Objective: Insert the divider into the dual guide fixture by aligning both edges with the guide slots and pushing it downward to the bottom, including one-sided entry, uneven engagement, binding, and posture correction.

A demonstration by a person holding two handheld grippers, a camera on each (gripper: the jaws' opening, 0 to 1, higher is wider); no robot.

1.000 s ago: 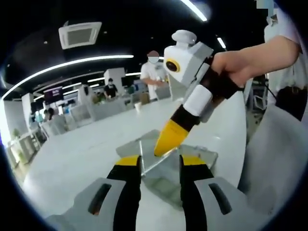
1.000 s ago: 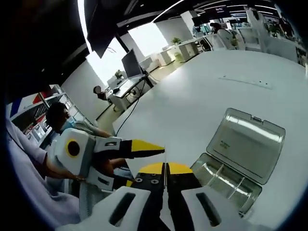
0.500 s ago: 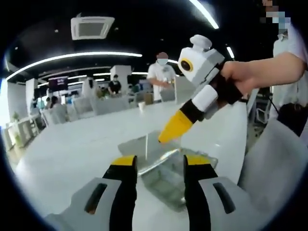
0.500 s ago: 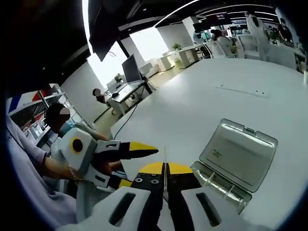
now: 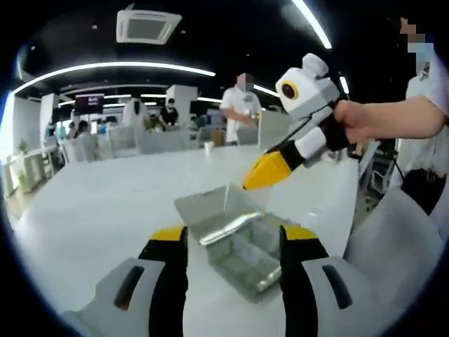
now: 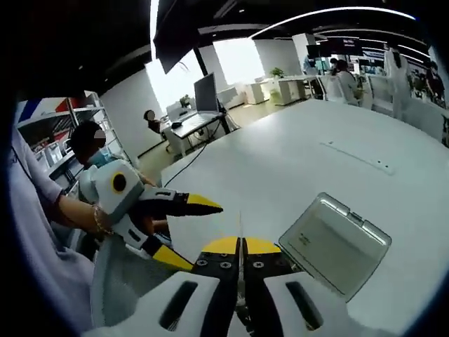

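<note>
right gripper (image 6: 240,246): jaws pinched together on the divider (image 6: 240,226), a thin clear sheet seen edge-on, held up off the table (image 6: 280,168)
left gripper (image 5: 233,242): jaws apart, nothing in them
fixture (image 5: 242,242): clear lidded box, lid flipped open, just past the left jaws, near the table's front edge
progress: I'd say barely begun, divider isn't in the slots yet

One clear box (image 5: 238,242) with its lid open lies on the white desk (image 5: 105,210). Two tools hover over the desk: the left tool (image 5: 231,242) and the right tool (image 6: 240,244). One thin clear sheet (image 6: 240,232) stands between the right tool's jaws.
</note>
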